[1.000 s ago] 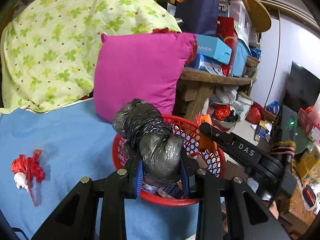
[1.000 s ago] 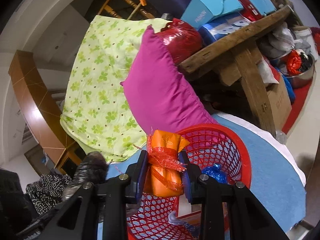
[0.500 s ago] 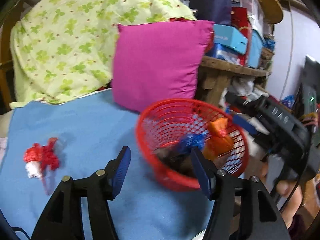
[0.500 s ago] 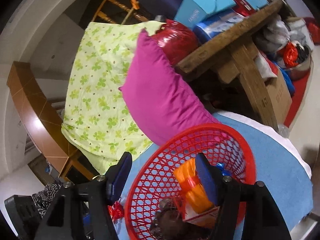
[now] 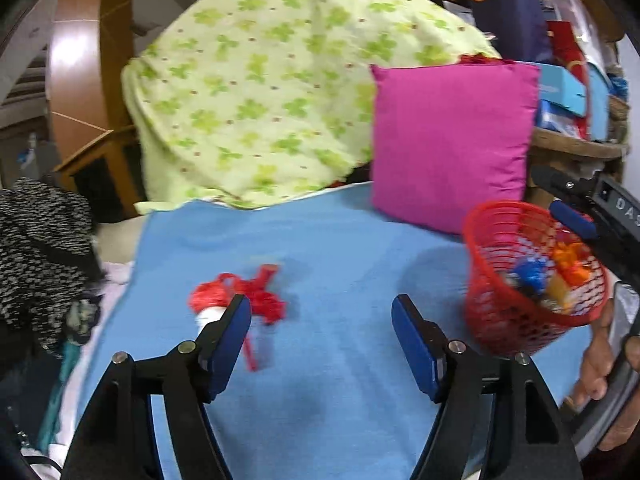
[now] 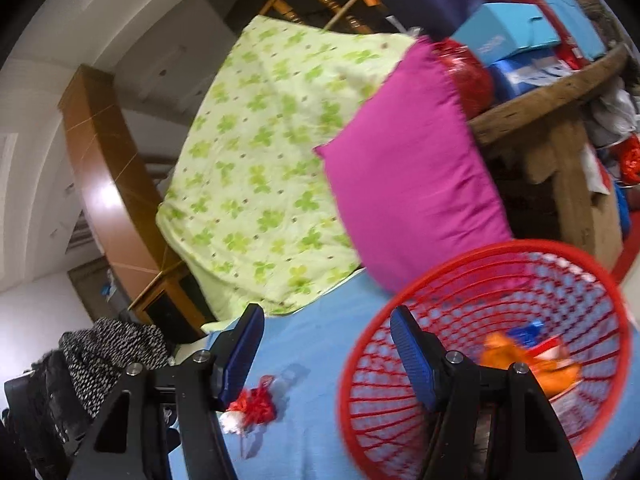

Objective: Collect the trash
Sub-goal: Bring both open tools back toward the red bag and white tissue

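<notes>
A red mesh basket (image 5: pixel 492 280) stands on the blue sheet (image 5: pixel 328 264) at the right and holds orange (image 5: pixel 572 264) and blue (image 5: pixel 528 276) trash; it also shows in the right wrist view (image 6: pixel 400 400). A red and white wrapper (image 5: pixel 240 300) lies on the sheet left of centre, also in the right wrist view (image 6: pixel 250 408). My left gripper (image 5: pixel 321 344) is open and empty, just right of the wrapper. My right gripper (image 6: pixel 327 354) is open and empty at the basket's left rim; it shows in the left wrist view (image 5: pixel 592 216).
A magenta pillow (image 5: pixel 448 152) leans behind the basket. A green clover quilt (image 5: pixel 260 80) is heaped at the back. Black-and-white clothing (image 5: pixel 36 248) lies off the sheet's left edge. A cluttered wooden table (image 6: pixel 560 92) stands at the right.
Both grippers opened: the black bag and the orange bundle dropped into the basket. My left gripper then swung left towards the red wrapper. My right gripper shifted left of the basket.
</notes>
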The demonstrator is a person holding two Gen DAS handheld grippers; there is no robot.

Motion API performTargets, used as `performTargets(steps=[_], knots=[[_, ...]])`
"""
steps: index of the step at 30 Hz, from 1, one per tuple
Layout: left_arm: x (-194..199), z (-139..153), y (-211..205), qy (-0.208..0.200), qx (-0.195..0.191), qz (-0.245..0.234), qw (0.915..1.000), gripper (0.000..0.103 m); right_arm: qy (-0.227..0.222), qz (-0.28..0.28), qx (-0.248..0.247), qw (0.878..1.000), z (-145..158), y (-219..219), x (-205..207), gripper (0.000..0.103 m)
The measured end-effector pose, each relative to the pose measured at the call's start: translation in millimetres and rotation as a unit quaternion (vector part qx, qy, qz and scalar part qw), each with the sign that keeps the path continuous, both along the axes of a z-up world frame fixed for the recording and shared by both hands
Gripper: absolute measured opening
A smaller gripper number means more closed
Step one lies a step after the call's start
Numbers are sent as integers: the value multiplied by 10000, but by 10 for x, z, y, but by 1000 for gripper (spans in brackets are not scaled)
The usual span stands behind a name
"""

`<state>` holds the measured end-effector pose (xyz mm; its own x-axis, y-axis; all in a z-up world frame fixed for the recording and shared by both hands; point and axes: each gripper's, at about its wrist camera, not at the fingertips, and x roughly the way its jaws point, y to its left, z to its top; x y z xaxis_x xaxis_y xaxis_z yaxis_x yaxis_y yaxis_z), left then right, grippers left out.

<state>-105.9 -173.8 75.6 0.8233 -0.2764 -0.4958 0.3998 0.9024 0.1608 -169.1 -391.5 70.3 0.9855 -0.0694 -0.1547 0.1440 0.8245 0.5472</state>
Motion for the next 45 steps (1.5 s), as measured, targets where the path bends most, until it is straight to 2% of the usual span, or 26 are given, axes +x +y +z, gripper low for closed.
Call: performTargets(steps=[5, 13, 21, 30, 35, 45], knots=[[67, -25, 225, -192, 134, 327, 9992, 74, 138, 270, -174, 9994, -13, 325, 222, 70], [200, -99, 530, -160, 71, 645, 9978, 75, 368, 493, -287, 9977, -94, 603, 463, 70], [402, -327, 867, 222, -49, 989, 9948, 76, 663, 690, -375, 9947, -167, 805, 668, 70], [727, -625, 1487, 739, -370, 1677, 9824, 76, 1174, 971, -306, 9879, -320, 979, 940, 70], [847, -825, 1682, 965, -456, 1811, 9776, 76, 1452, 1115, -277, 9827, -424, 1094, 1098, 70], [1013, -1182, 1921, 1310, -475, 1952, 9708, 76, 1883, 1417, -585, 9701, -590, 1463, 1363, 70]])
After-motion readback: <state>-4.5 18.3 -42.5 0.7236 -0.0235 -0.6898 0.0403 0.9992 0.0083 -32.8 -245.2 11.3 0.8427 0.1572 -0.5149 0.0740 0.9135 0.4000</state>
